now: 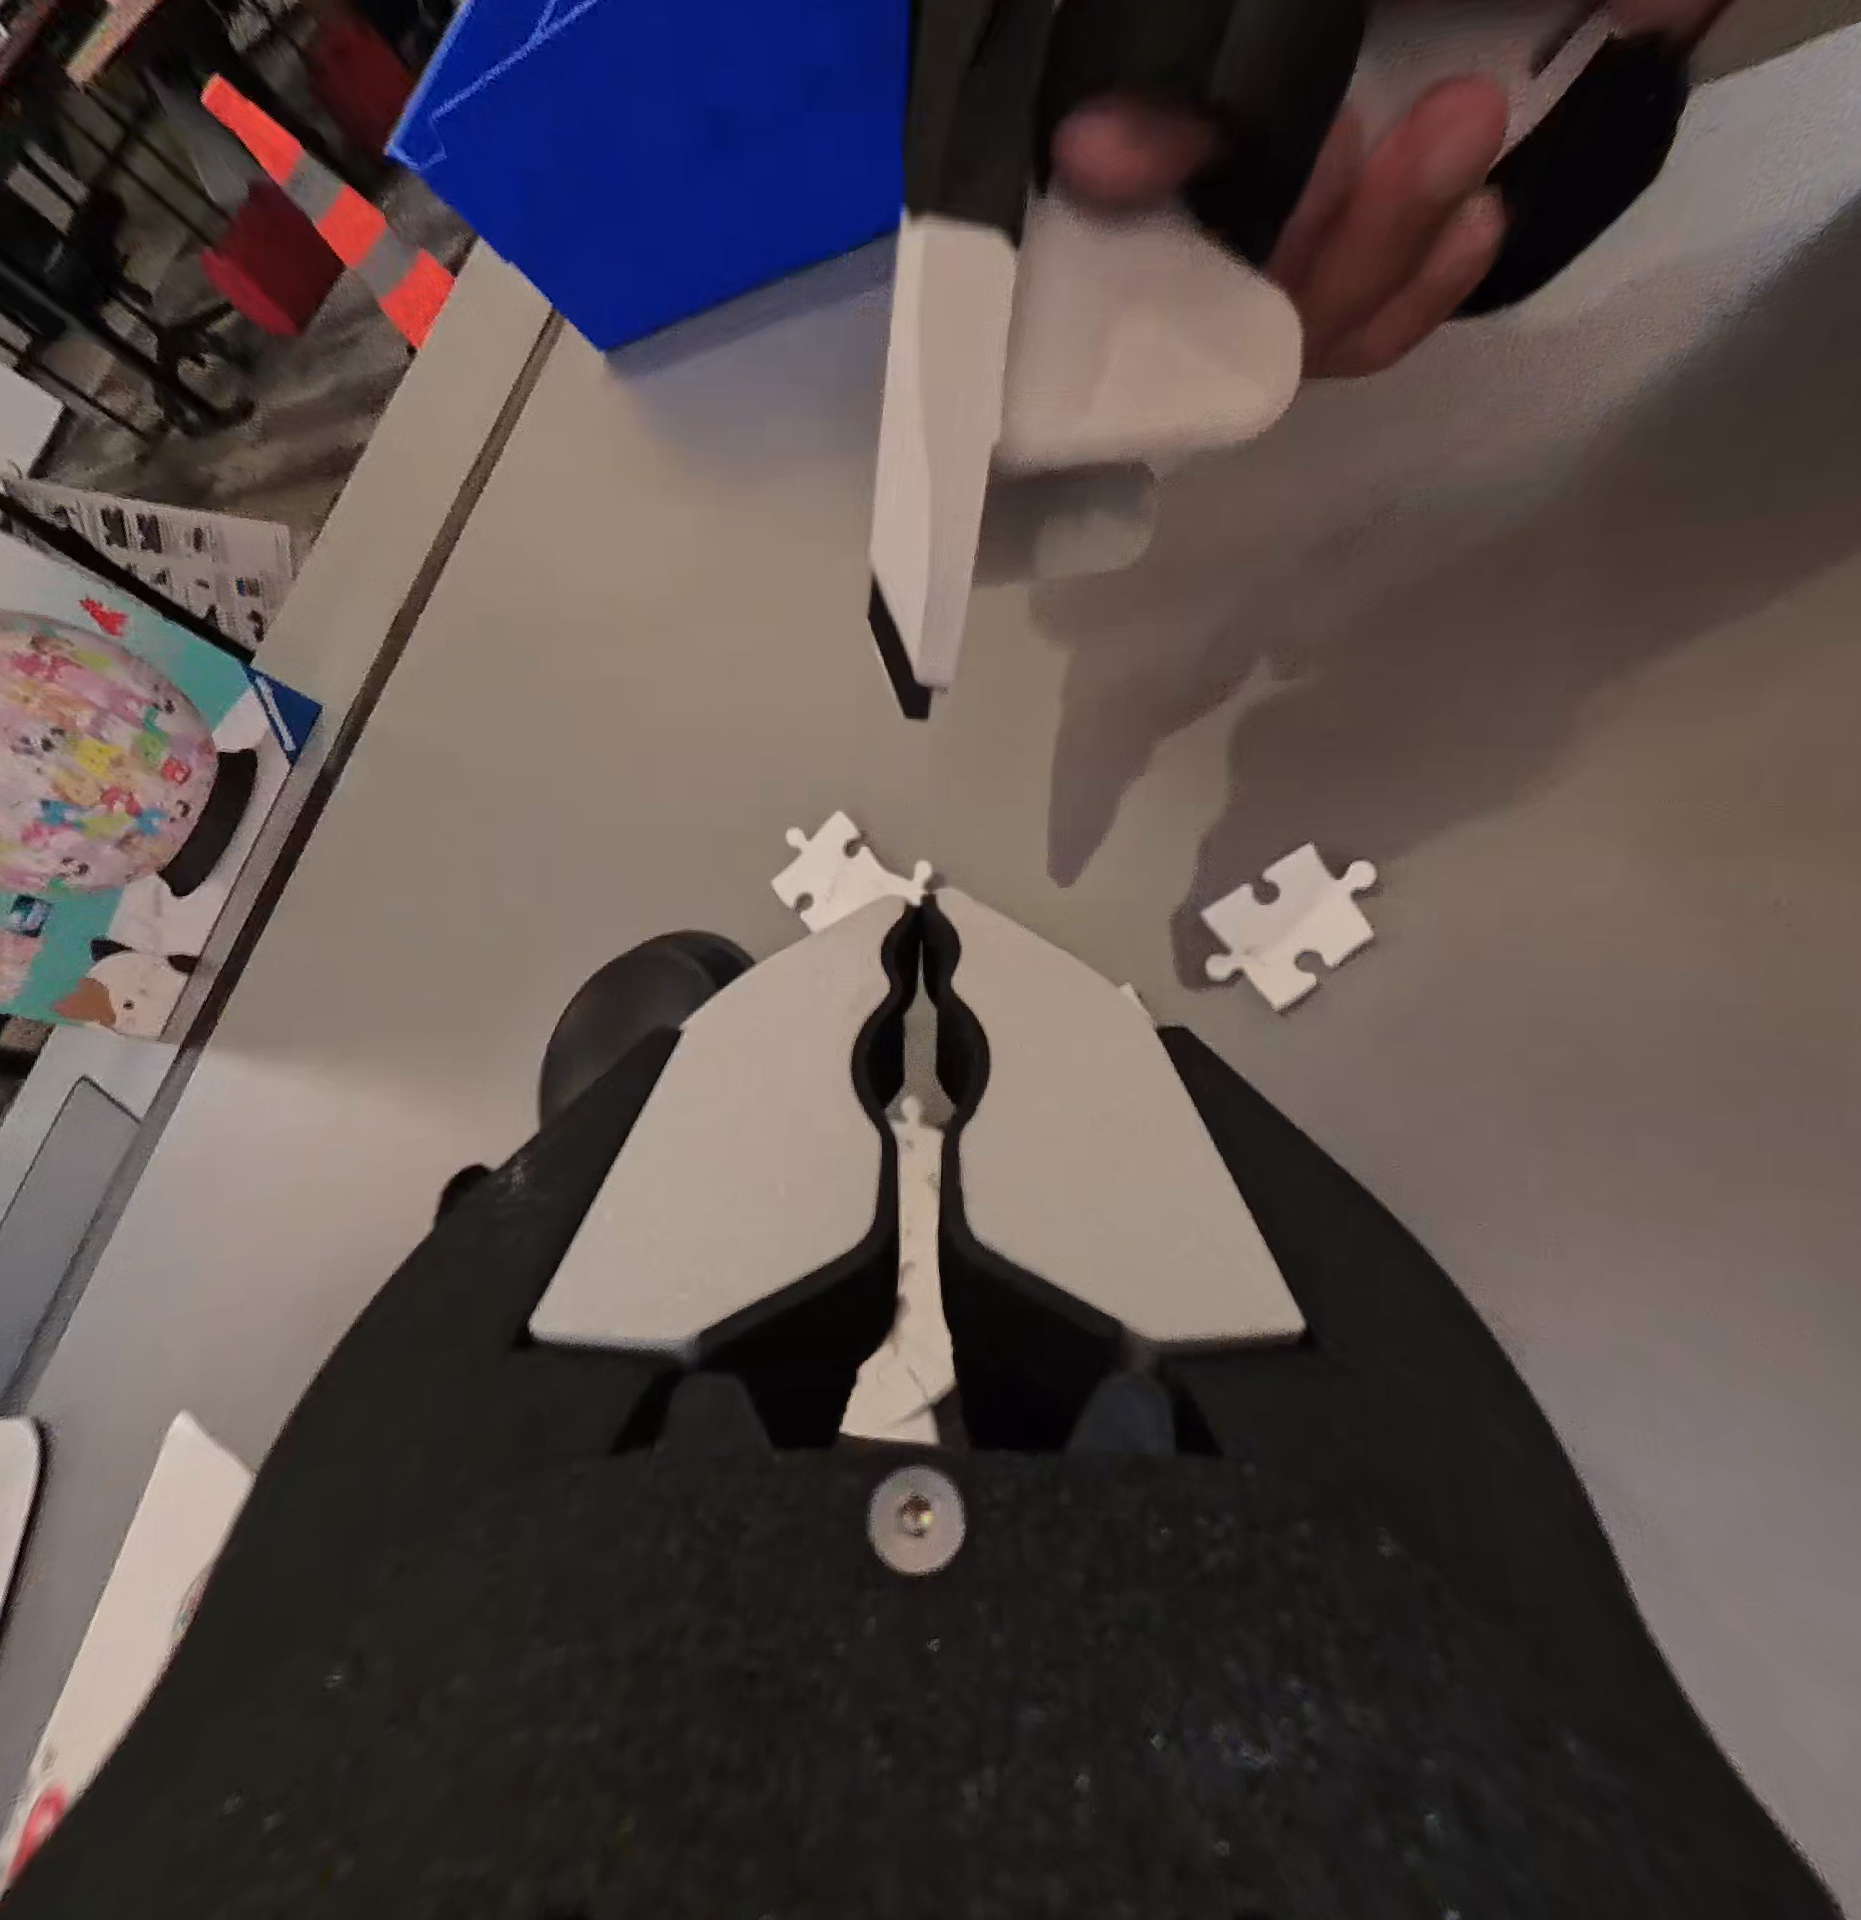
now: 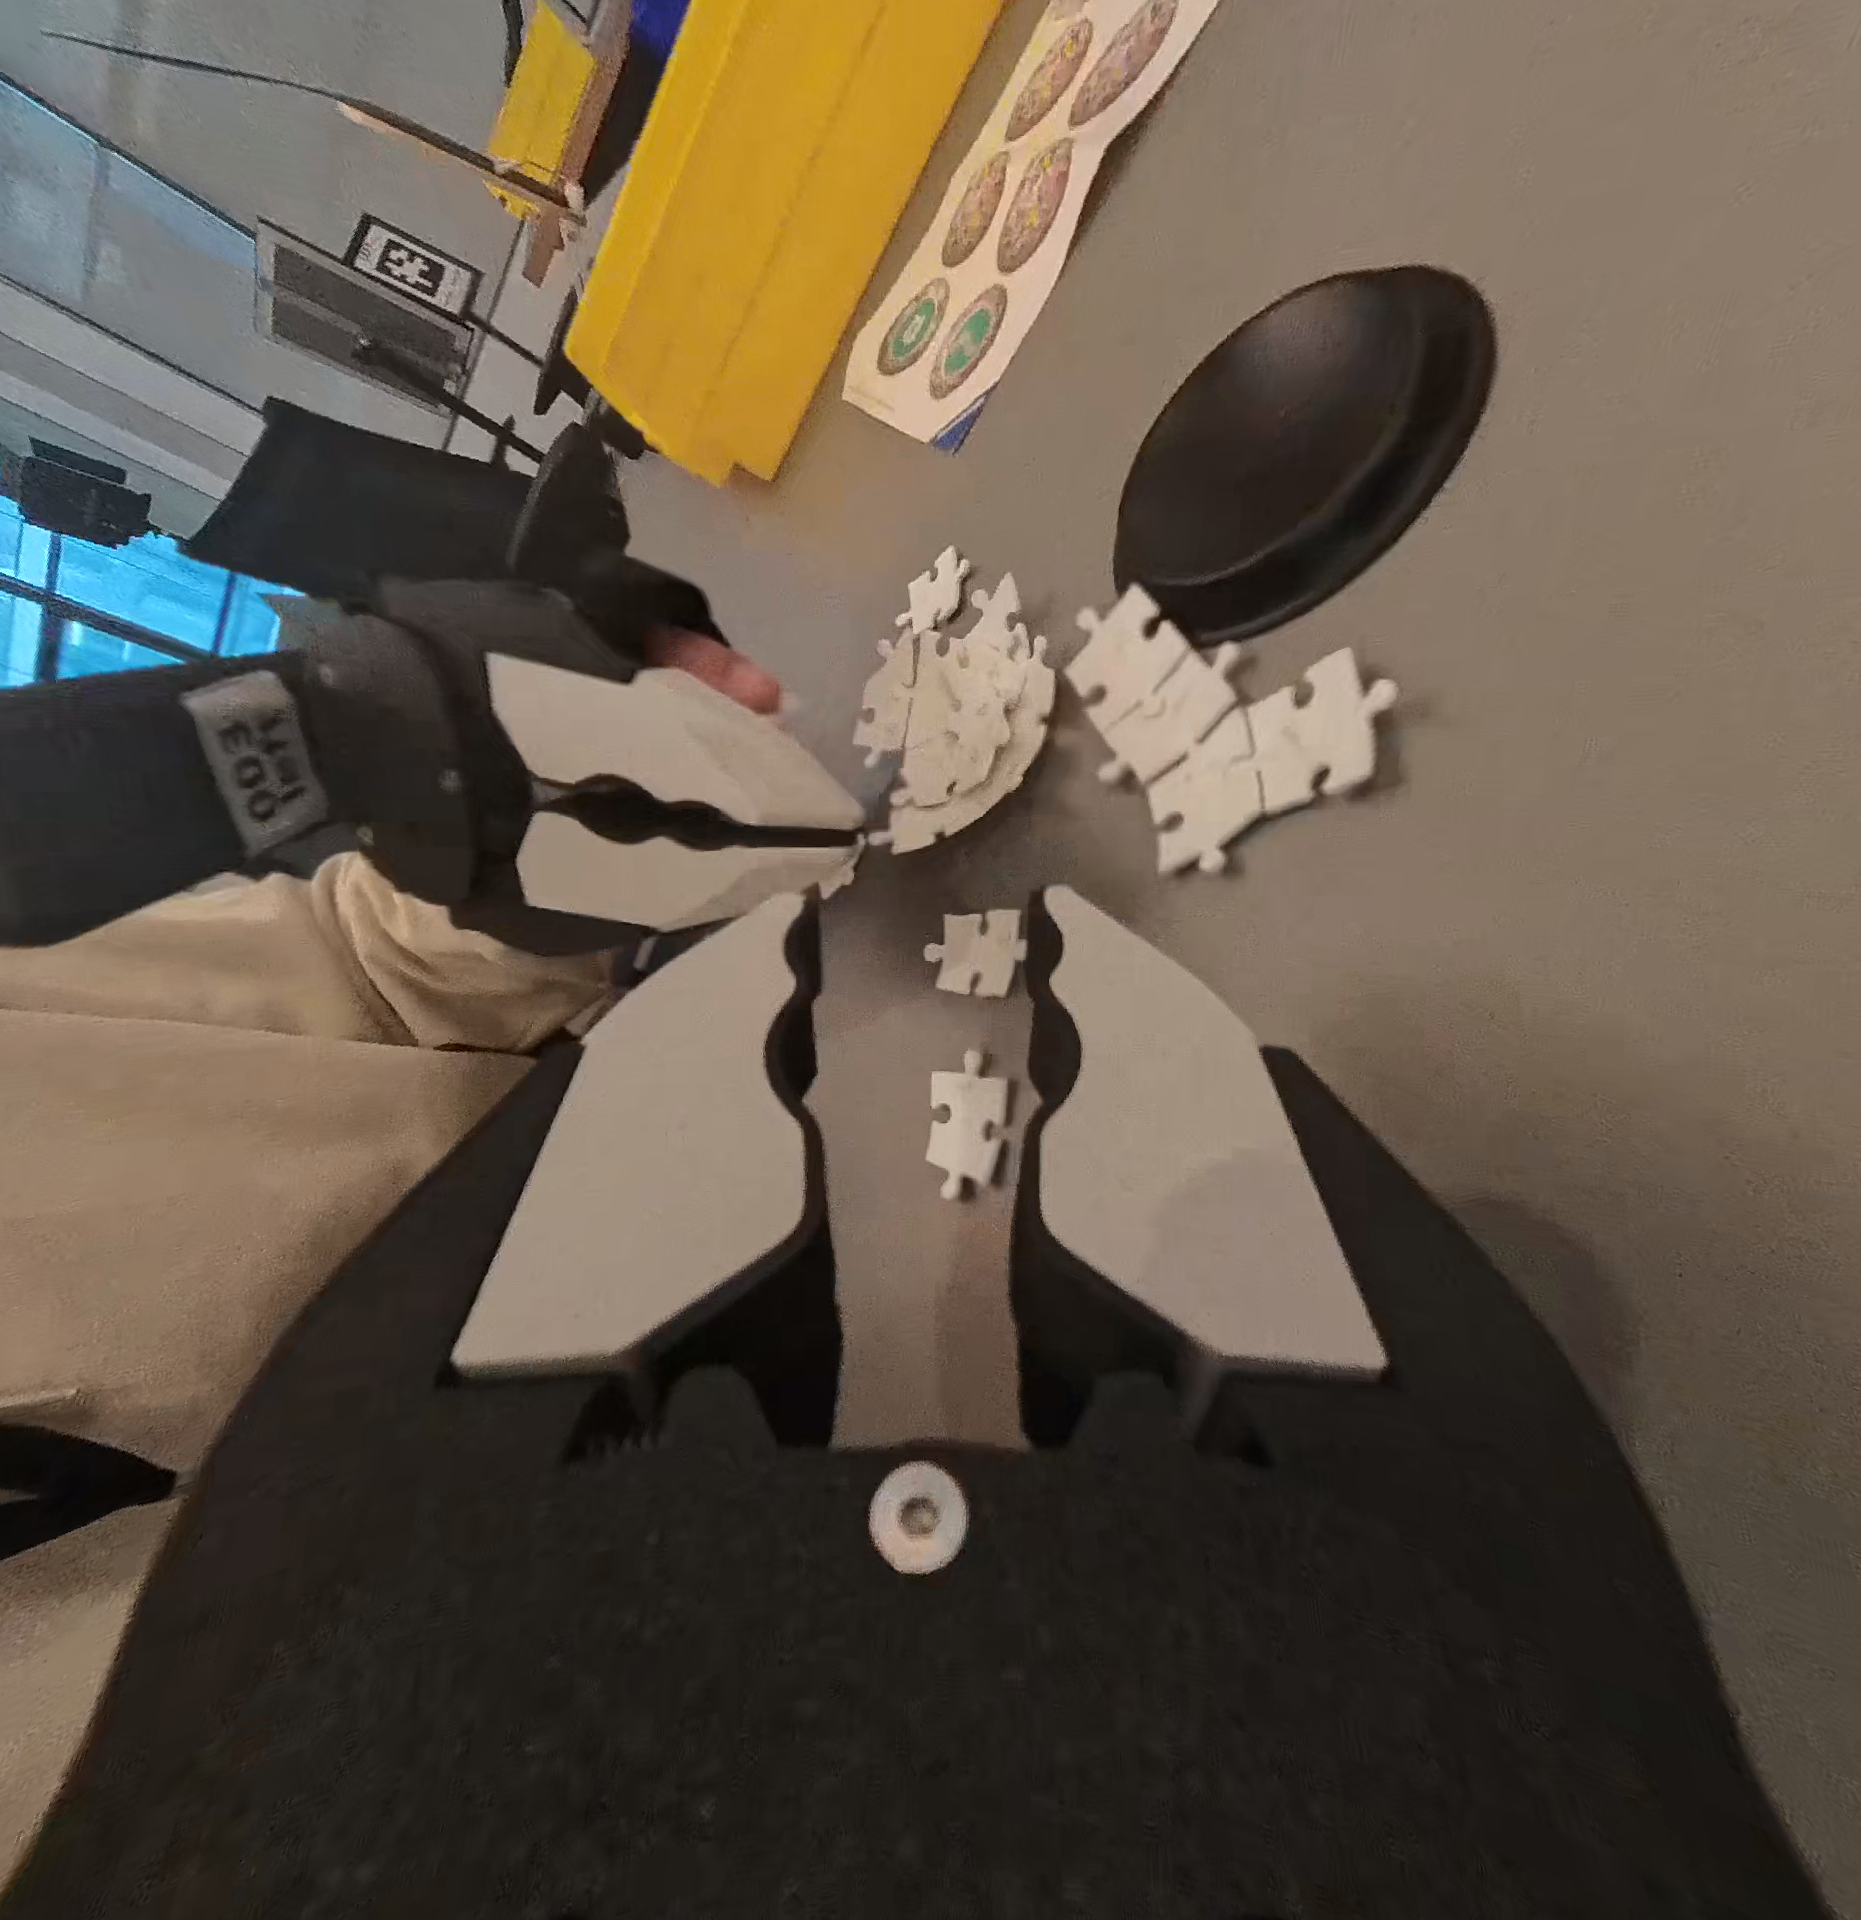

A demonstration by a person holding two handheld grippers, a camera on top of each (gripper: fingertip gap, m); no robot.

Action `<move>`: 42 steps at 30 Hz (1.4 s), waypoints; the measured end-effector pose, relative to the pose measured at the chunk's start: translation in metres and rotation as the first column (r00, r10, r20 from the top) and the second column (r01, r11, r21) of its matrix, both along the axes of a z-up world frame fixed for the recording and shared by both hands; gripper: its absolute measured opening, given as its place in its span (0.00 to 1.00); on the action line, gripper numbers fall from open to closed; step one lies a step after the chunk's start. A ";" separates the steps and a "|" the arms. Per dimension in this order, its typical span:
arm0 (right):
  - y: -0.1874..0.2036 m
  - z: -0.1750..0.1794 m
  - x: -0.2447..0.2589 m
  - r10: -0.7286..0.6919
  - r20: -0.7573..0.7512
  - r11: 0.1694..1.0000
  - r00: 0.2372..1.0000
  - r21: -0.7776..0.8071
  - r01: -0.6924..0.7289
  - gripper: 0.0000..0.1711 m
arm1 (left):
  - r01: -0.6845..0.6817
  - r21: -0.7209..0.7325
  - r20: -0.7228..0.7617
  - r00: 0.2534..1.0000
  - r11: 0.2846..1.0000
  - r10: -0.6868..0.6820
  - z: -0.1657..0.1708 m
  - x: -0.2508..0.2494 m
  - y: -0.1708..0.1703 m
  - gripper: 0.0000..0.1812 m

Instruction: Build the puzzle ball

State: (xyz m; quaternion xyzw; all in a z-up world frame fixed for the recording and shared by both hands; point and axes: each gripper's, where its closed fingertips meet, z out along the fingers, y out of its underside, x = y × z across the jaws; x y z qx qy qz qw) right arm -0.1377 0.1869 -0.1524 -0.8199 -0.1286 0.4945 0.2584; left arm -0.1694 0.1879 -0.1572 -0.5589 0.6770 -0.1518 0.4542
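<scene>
Grey worktop point(image 2: 1632, 935) carries white puzzle pieces; the left gripper point(image 2: 853, 831), pressed together, pinches the curved assembled section point(image 2: 957, 717) at its edge. Right gripper point(image 2: 931, 914) hangs spread, a loose piece point(image 2: 976, 951) just ahead at twelve o'clock between its tips, nearer this gripper than the left.

Two claw-mounted cameras, close above the grey table point(image 1: 593, 727), facing each other (shared: loose white pieces point(image 2: 973, 951)).
</scene>
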 end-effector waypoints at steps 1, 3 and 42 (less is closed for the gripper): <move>0.004 -0.005 -0.002 -0.004 -0.005 1.000 1.000 -0.011 0.004 0.21 | -0.017 0.009 0.002 1.000 1.000 0.017 0.001 -0.003 0.002 0.00; 0.009 -0.006 -0.006 -0.022 -0.048 0.999 0.999 -0.033 0.020 0.20 | -0.034 -0.021 0.020 0.999 0.999 0.034 0.001 -0.010 0.004 0.00; 0.024 -0.067 -0.033 0.248 0.760 0.680 0.601 0.305 -0.667 0.18 | -0.105 -0.442 -0.064 0.994 0.891 0.086 -0.030 -0.030 0.031 0.18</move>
